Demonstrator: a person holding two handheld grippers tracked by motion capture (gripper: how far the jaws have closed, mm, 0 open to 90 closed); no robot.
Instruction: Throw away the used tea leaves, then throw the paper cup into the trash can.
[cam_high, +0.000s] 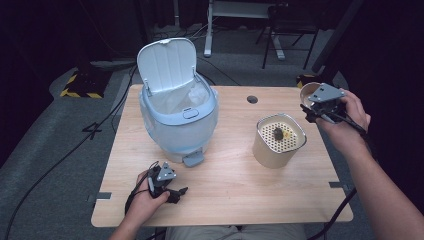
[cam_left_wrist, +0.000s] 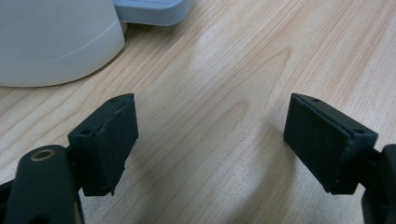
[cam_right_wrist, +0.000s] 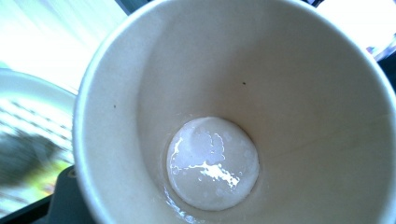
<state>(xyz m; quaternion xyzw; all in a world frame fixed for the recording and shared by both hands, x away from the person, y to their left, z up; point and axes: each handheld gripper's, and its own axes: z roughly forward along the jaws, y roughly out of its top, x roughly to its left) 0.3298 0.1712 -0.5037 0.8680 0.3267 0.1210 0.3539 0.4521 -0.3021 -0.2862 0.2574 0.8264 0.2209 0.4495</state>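
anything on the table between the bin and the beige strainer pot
No. In the high view the stretch of table between the light blue bin and the beige strainer pot is bare wood.

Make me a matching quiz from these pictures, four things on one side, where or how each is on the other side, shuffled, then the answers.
Things:
1. bin lid
2. paper cup
3. strainer container
4. left gripper

States:
A. open, low over bare wood by the bin's pedal
B. flipped up
C. held up by the right gripper, wet inside
D. standing on the table, dark scraps on its grid

Pairs: 1-B, 2-C, 3-D, 4-A
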